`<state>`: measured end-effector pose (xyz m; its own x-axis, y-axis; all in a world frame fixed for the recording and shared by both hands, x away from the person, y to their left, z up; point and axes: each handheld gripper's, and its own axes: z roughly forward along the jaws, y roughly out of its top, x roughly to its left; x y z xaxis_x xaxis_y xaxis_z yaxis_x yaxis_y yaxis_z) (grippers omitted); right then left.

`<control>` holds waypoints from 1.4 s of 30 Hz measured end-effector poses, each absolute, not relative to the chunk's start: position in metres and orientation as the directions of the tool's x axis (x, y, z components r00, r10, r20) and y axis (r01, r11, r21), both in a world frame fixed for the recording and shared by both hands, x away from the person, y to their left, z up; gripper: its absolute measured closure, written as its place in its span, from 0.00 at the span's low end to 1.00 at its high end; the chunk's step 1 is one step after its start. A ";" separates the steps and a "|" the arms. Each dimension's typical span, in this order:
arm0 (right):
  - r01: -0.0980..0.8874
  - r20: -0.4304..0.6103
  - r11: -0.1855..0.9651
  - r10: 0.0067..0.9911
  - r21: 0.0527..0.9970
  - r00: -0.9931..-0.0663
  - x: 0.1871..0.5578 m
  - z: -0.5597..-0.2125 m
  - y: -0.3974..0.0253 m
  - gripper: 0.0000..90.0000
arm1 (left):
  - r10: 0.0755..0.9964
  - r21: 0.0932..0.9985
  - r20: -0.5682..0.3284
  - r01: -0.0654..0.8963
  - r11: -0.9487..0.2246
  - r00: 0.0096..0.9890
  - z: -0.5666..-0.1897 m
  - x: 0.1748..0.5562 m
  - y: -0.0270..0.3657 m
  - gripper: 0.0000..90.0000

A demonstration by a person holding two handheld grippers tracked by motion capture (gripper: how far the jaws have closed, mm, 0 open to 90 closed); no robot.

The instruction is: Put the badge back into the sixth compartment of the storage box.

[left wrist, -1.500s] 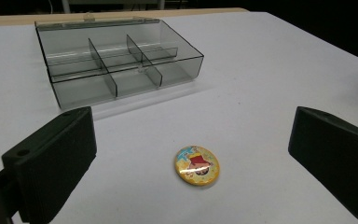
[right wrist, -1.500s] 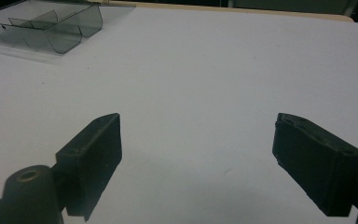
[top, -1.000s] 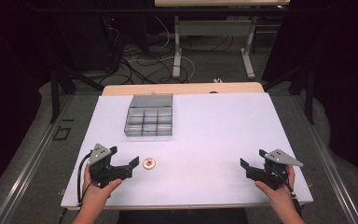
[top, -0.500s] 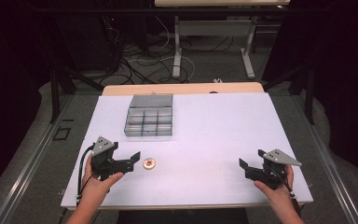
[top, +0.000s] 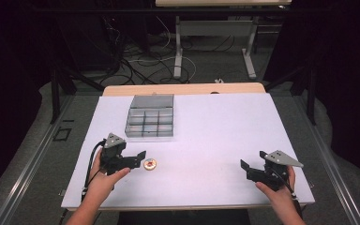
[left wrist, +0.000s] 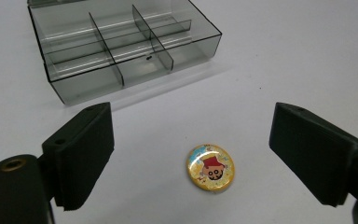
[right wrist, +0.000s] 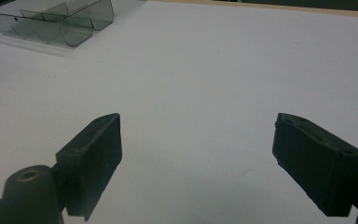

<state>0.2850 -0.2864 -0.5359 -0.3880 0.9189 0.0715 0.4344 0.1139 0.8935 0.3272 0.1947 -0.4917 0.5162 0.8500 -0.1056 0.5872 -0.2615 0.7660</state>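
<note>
Left gripper (top: 138, 157) is hovering just beside the round badge (left wrist: 210, 166), fingers (left wrist: 81, 149) spread wide; the badge is lying flat on the white worktop (top: 215, 126) straight ahead, between the two fingers, round, so no long axis to line up. Right gripper (top: 247, 168) is waiting well apart, fingers also apart and empty. Open worktop is lying all round the badge, the divided tray (top: 151, 117) sitting beyond it.

one badge (left wrist: 210, 167), one compartment box (top: 150, 116), two grippers (top: 139, 158) (top: 247, 166)
</note>
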 end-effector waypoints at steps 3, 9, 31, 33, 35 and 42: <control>0.432 0.069 0.117 0.918 0.894 -0.391 0.285 -0.536 -0.286 0.17 | 0.848 0.756 -0.103 0.595 -0.273 0.520 -0.493 0.329 0.193 0.18; 0.429 0.071 0.113 0.918 0.896 -0.389 0.286 -0.537 -0.286 0.17 | 0.832 0.736 -0.082 0.597 -0.321 0.548 -0.498 0.334 0.187 0.20; 0.428 0.076 0.111 0.915 0.897 -0.396 0.286 -0.537 -0.287 0.17 | 0.814 0.698 -0.058 0.607 -0.381 0.577 -0.517 0.345 0.168 0.31; 0.431 0.080 0.108 0.915 0.896 -0.395 0.286 -0.537 -0.287 0.17 | 0.809 0.686 -0.050 0.609 -0.398 0.586 -0.519 0.346 0.167 0.32; 0.428 0.071 0.114 0.917 0.896 -0.393 0.286 -0.537 -0.287 0.17 | 0.801 0.667 -0.051 0.618 -0.416 0.596 -0.523 0.347 0.164 0.32; 0.433 0.068 0.120 0.916 0.893 -0.395 0.286 -0.537 -0.288 0.17 | 0.801 0.644 -0.049 0.632 -0.431 0.596 -0.529 0.350 0.163 0.32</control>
